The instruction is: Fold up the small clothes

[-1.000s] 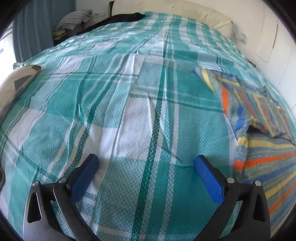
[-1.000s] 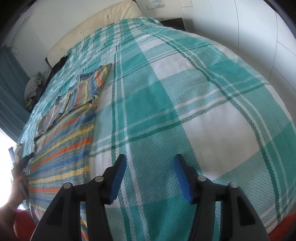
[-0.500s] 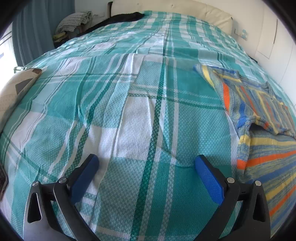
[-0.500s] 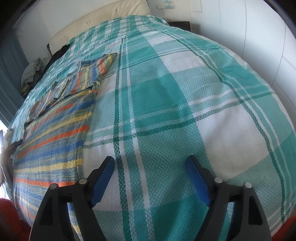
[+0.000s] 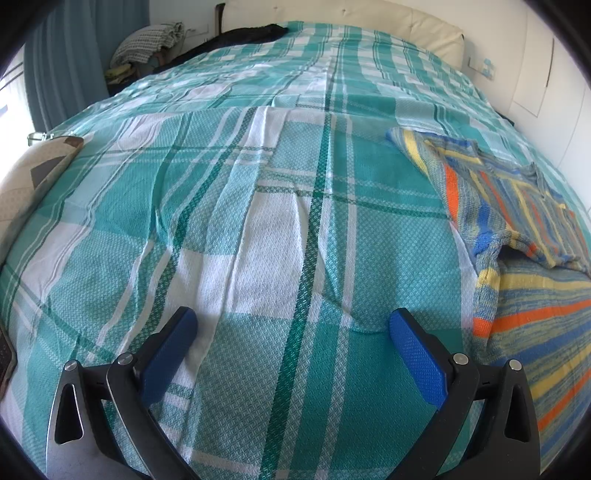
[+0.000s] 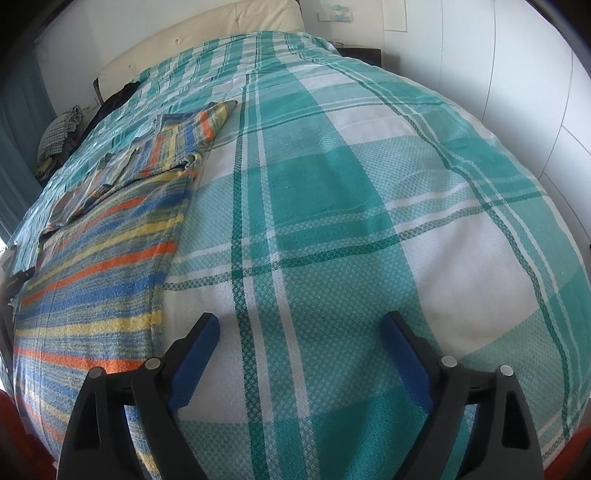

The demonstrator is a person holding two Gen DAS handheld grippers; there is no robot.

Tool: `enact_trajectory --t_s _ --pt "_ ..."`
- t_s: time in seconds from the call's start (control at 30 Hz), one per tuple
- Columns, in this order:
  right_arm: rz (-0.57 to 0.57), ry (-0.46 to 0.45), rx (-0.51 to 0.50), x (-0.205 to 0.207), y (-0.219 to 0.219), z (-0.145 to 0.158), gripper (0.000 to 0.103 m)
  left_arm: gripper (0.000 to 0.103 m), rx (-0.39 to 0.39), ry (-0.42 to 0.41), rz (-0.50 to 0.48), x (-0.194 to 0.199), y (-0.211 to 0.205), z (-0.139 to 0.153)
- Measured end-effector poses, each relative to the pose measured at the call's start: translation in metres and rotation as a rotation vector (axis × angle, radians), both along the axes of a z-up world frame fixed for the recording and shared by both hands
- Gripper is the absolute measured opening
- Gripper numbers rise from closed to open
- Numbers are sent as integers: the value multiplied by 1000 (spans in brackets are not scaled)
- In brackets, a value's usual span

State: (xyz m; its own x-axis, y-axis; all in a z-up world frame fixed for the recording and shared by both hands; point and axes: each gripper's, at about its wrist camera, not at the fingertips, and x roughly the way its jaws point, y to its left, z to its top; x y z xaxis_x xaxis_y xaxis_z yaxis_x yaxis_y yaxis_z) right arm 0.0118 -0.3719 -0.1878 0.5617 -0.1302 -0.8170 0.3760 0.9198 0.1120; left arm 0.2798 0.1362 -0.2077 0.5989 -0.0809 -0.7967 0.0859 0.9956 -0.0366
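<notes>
Garment: a striped knit top (image 6: 110,258) lies flat on the bed (image 6: 332,221), on its left half in the right wrist view.
Long axis: it runs along the bed's length, hem near the cameras, collar end toward the headboard (image 5: 369,22).
Look: orange, blue and yellow bands on a grey-blue knit; the far part (image 5: 509,206) is folded over the body, its stripes crossing those beneath.
Left gripper (image 5: 291,332): jaws spread wide, holding nothing, over bare bedspread just left of the garment's edge.
Right gripper (image 6: 299,328): jaws released, empty, just right of the hem's side edge.
Surroundings: a dark cloth (image 5: 240,35) lies near the headboard.
</notes>
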Motion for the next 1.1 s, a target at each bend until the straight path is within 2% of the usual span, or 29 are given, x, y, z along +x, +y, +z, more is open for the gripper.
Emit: enact_trajectory --t_s 1.1 --pt "39 -1 -36 2 8 -6 101 103 1 -1 1 0 0 0"
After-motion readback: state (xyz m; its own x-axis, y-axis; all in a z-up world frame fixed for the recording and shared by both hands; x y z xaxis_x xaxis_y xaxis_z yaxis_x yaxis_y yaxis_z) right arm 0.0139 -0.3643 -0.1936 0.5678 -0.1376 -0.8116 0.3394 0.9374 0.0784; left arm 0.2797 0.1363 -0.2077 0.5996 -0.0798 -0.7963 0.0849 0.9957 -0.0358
